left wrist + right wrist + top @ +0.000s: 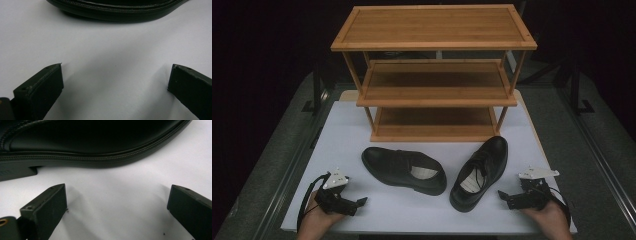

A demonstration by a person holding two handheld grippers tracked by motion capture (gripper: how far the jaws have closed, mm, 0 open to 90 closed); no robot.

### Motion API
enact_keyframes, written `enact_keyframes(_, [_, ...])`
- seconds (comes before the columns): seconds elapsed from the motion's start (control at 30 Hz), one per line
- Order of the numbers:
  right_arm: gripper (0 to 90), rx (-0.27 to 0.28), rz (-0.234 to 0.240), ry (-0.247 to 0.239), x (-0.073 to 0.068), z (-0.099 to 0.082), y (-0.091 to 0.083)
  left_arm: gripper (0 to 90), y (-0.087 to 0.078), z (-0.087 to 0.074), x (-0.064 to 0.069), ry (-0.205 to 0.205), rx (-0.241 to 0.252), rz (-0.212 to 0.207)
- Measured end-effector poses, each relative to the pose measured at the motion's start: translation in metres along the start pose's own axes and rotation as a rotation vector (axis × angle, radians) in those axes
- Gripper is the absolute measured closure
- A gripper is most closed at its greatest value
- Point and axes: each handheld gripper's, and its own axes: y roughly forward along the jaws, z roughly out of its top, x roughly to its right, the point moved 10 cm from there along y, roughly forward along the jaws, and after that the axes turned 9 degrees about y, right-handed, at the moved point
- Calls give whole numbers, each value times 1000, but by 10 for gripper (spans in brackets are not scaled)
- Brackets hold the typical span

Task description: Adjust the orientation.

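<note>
Two black leather shoes lie on the white table top (387,210). The left shoe (404,170) lies crosswise with its toe toward the left. The right shoe (479,172) points away toward the shelf. My left gripper (354,206) rests near the front left edge, open, with bare table between its jaws; the left shoe's sole (117,12) crosses the top of the left gripper view. My right gripper (506,197) sits at the front right, open and empty, close beside the right shoe's heel. That shoe's side and sole (87,147) run across the top of the right gripper view.
A three-tier bamboo shoe rack (434,75) stands at the back of the table, its shelves bare. Dark floor surrounds the table, with black stand legs (314,95) at the left and right rear.
</note>
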Motion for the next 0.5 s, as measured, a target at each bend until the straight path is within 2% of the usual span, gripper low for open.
enact_keyframes(0.3, [23, -1, 1, 4, 0, 0, 0, 0, 0, 0, 0, 2, -1, 4])
enact_keyframes(0.5, [23, -2, -2, 1, 0, 0, 0, 113, -8, 3, -1, -15, 34, 3])
